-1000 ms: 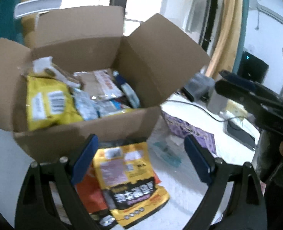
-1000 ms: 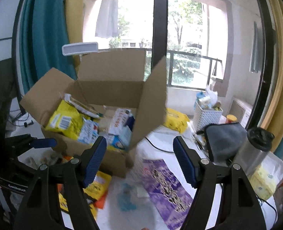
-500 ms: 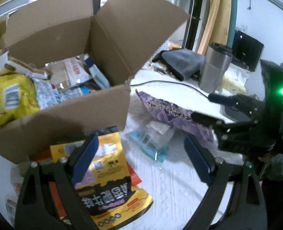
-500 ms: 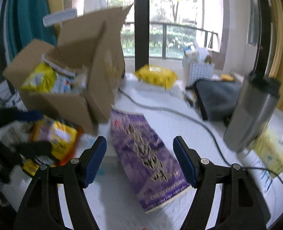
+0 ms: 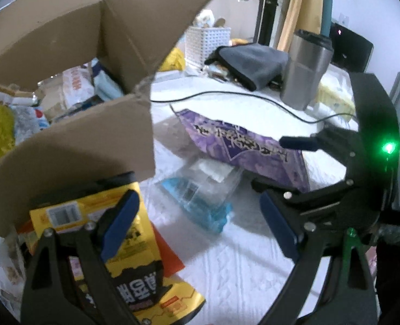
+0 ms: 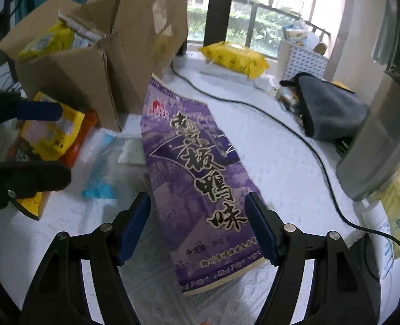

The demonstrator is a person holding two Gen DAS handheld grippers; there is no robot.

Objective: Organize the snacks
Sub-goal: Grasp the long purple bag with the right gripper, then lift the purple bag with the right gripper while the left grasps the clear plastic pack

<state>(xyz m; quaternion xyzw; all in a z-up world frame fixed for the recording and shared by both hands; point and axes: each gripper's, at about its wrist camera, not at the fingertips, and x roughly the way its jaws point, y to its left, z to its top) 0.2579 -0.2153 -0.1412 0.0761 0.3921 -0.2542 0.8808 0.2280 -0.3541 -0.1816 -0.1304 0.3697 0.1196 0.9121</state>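
Note:
An open cardboard box [image 5: 64, 140] [image 6: 72, 73] full of snack packs stands on the white table. In front of it lie a yellow-and-black snack bag [image 5: 135, 270] [image 6: 51, 135] on an orange pack, a clear-and-blue packet [image 5: 200, 192] [image 6: 102, 173] and a long purple snack bag [image 5: 240, 146] [image 6: 194, 178]. My left gripper [image 5: 198, 226] [image 6: 37, 145] hangs open, its left pad over the yellow bag and the blue packet ahead. My right gripper [image 6: 197, 226] [image 5: 283, 165] is open, its pads straddling the purple bag's near end without pressing it.
A steel tumbler [image 5: 305, 70] [image 6: 384, 140] and a grey pouch [image 6: 332, 108] stand on the right. A black cable [image 6: 281, 119] runs across the table. At the back are a white basket [image 6: 302, 59] and a yellow pack [image 6: 235, 57] by the window.
Both grippers have sunk toward the table. The right one swung from facing the box to over the purple bag. The left one swung right, off the box. Both stayed open.

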